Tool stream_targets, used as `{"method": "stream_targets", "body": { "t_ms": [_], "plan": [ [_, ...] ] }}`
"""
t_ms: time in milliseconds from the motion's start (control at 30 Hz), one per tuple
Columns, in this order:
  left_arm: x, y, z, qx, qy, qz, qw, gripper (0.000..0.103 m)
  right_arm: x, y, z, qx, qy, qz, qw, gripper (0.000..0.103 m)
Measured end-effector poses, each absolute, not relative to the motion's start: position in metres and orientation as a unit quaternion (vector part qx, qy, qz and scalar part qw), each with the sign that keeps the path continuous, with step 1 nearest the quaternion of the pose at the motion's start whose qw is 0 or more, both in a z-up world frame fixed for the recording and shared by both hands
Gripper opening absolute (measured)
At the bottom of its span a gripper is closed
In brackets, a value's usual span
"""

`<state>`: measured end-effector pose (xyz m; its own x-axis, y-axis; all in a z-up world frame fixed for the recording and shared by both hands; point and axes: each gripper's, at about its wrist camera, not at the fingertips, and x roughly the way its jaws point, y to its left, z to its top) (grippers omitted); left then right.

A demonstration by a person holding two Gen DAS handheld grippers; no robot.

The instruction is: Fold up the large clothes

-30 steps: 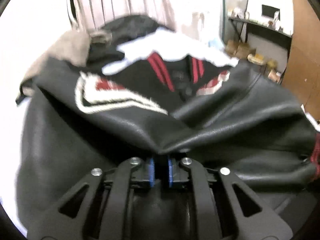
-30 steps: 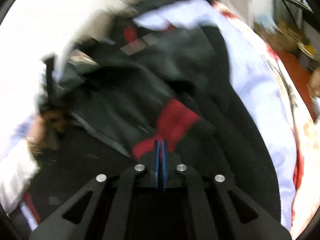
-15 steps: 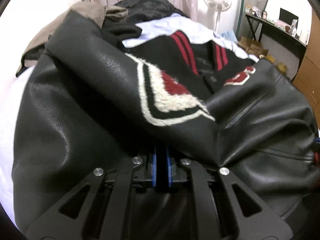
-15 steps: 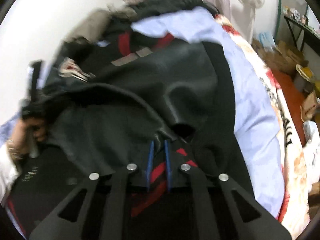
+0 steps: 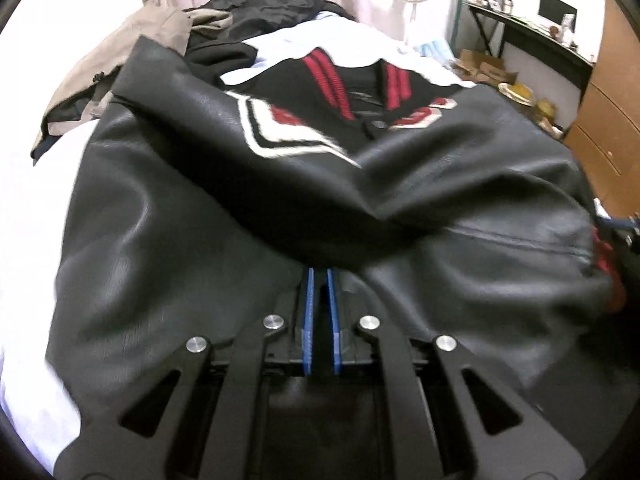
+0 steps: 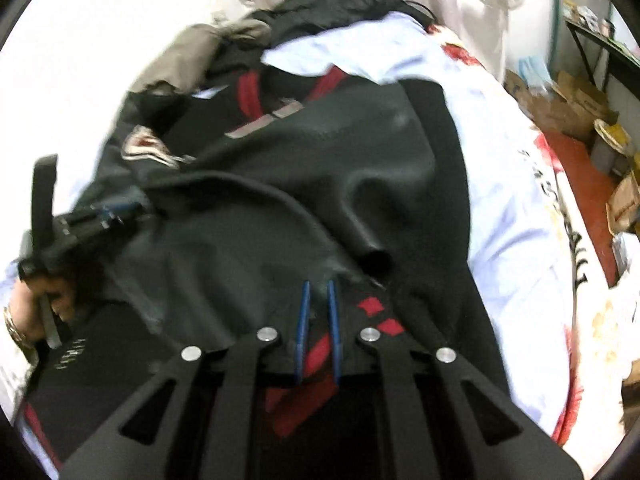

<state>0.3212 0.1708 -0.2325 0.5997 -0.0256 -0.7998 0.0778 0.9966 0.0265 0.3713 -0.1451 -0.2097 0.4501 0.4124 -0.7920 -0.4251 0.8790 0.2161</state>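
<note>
While the black leather varsity jacket with red stripes [image 5: 280, 184] sprawls over the white-sheeted bed [image 6: 516, 208], left claw [image 5: 320, 276] and right claw [image 6: 318, 286] each pinch its near edge; lettering's unreadable

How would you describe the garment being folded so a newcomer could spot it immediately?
Start at the bed with the pale sheet, piled with clothes. The jacket is the big black leather one spread nearest the cameras. Unlike the tan garment and pale blue shirt behind it, it has red-striped collar trim and a white-and-red fuzzy patch.
</note>
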Motion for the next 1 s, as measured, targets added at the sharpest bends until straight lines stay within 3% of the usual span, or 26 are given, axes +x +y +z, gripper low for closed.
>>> {"method": "stream_targets", "body": {
  "t_ms": [300, 500, 1000],
  "plan": [
    [0.233, 0.152, -0.212, -0.01, 0.465, 0.022, 0.885, 0.008, 0.345, -0.122, -0.228, -0.06, 0.492, 0.248, 0.832, 0.009],
    [0.222, 0.15, -0.231, -0.023, 0.518, 0.004, 0.855, 0.008, 0.361, -0.129, -0.258, -0.059, 0.522, 0.217, 0.823, 0.014],
    [0.212, 0.141, -0.276, -0.005, 0.545, -0.009, 0.838, 0.007, 0.385, -0.149, -0.301, 0.013, 0.542, 0.23, 0.808, 0.016]
  ]
}}
